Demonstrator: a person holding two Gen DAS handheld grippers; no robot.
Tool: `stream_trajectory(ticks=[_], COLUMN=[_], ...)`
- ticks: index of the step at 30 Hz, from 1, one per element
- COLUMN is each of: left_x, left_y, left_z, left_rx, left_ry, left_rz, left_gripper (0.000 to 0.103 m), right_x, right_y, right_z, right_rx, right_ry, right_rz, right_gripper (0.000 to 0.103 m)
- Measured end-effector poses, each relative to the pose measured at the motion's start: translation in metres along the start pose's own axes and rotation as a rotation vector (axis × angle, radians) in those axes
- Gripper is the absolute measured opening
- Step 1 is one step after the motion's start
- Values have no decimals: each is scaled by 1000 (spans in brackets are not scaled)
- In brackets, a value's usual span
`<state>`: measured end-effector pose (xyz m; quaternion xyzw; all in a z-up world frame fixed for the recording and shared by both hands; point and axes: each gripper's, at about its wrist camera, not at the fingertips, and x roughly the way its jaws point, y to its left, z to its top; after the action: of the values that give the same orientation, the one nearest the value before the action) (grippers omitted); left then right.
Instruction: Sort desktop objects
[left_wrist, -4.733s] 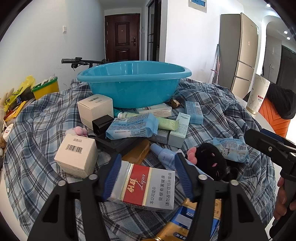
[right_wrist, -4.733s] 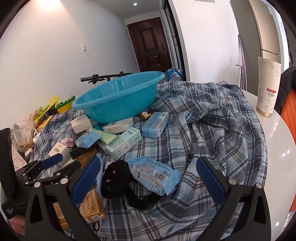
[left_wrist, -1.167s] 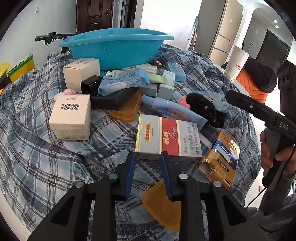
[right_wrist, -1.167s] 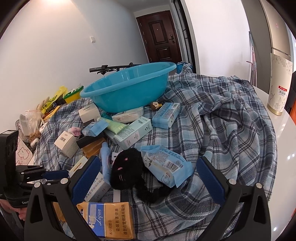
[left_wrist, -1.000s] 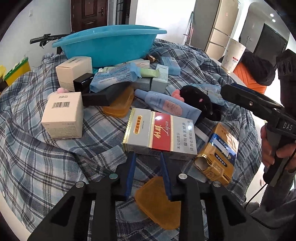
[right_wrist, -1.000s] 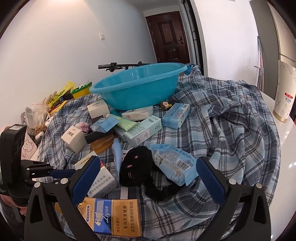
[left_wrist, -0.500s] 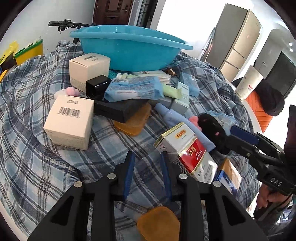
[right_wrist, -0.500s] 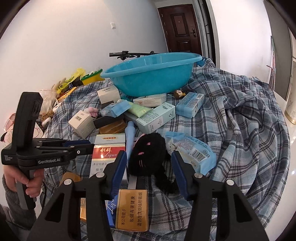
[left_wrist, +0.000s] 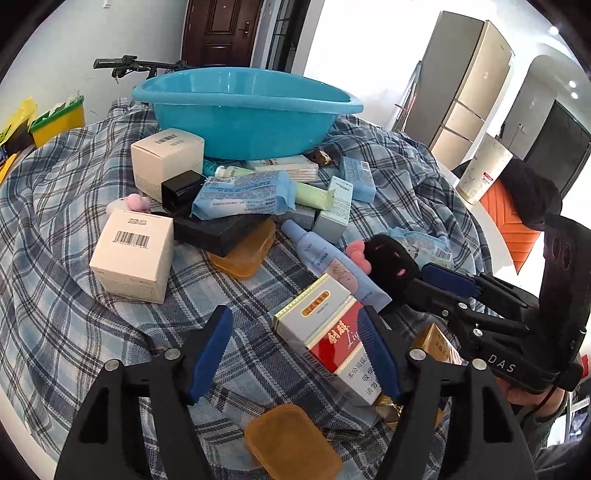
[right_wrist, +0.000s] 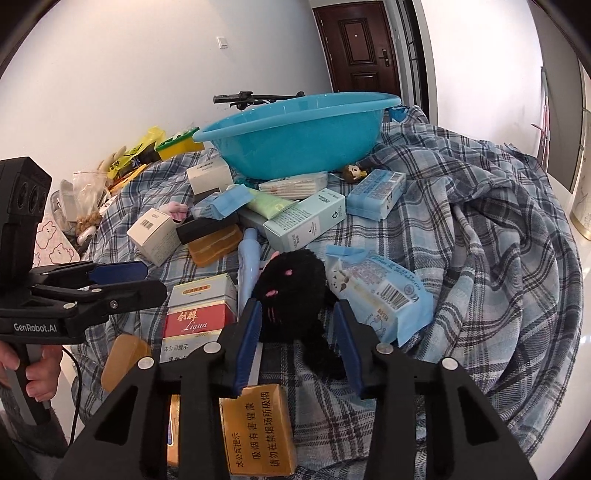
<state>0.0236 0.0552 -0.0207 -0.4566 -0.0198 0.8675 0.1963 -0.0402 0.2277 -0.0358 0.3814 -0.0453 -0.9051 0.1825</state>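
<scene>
A blue basin (left_wrist: 243, 110) stands at the back of a table covered by a plaid cloth (left_wrist: 55, 258); it also shows in the right wrist view (right_wrist: 303, 129). Boxes, tubes and packets lie in front of it. My left gripper (left_wrist: 295, 347) is open and empty, with a red and silver carton (left_wrist: 325, 336) beside its right finger. My right gripper (right_wrist: 299, 336) stands half open around a black plush toy (right_wrist: 291, 288); whether the pads touch it I cannot tell. The red carton (right_wrist: 199, 314) lies left of the toy.
A gold carton (right_wrist: 258, 432) lies under my right gripper. Two white boxes (left_wrist: 133, 254), a black box (left_wrist: 218, 232), a blue tube (left_wrist: 328, 258), amber soap dishes (left_wrist: 291, 446) and blue tissue packs (right_wrist: 380, 288) crowd the cloth. A paper cup (left_wrist: 484, 173) stands at the right table edge.
My left gripper has opened wide. My right gripper has narrowed from wide open and moved in around the black plush toy. The red carton, held earlier, lies on the cloth.
</scene>
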Motion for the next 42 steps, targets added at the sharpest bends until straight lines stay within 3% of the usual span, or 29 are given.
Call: stream_trajectory(ticks=[5, 7, 10, 15, 18, 22, 25, 27, 28, 30, 32, 33, 36, 37, 38, 39, 40, 42], left_x=[20, 26, 36, 53, 56, 51, 48, 48, 50, 49, 46, 46, 47, 45, 43, 43, 41, 35], left_y=[-24, -33, -30, -25, -28, -8, -6, -7, -9, -14, -16, -16, -17, -16, -13, -10, -5, 0], left_z=[-5, -5, -1, 8, 14, 26, 25, 19, 15, 9, 5, 3, 0, 0, 1, 3, 5, 6], left_rx=[41, 67, 30, 4, 80, 49, 76, 83, 94, 112, 112, 107, 120, 110, 100, 82, 55, 27], left_ry=[57, 60, 78, 99, 96, 97, 123, 138, 157, 159, 146, 145, 130, 122, 108, 101, 94, 61], left_rz=[-45, -29, -41, -28, 3, 13, 20, 39, 43, 60, 75, 73, 90, 92, 98, 90, 63, 55], left_gripper=[79, 79, 79, 79, 72, 65, 65, 73, 80, 80, 81, 81, 81, 76, 64, 63, 61, 60], right_x=[7, 10, 13, 10, 7, 7, 11, 14, 15, 17, 21, 24, 30, 29, 30, 29, 29, 25], right_y=[-1, -4, -9, -9, -10, -11, -10, -6, -3, 0, 0, 1, 2, 2, 2, 3, 3, 2], right_z=[1, 2, 3, 3, 4, 3, 4, 7, 8, 11, 13, 13, 14, 14, 14, 14, 14, 14], right_rx=[25, 49, 64, 49, 41, 34, 49, 33, 21, 14, 13, 13, 10, 8, 7, 7, 9, 11], right_ry=[5, 3, 1, -9, -16, 0, 2, 6, 6, 10, 23, 31, 51, 51, 53, 51, 49, 28], right_rz=[9, 21, 19, 20, 4, 10, 21, 16, 7, -3, -13, -15, -11, -11, -11, -9, -3, -3], right_gripper=[40, 41, 40, 25, 24, 24, 24, 25, 25, 30, 50, 54, 56, 56, 55, 51, 32, 30])
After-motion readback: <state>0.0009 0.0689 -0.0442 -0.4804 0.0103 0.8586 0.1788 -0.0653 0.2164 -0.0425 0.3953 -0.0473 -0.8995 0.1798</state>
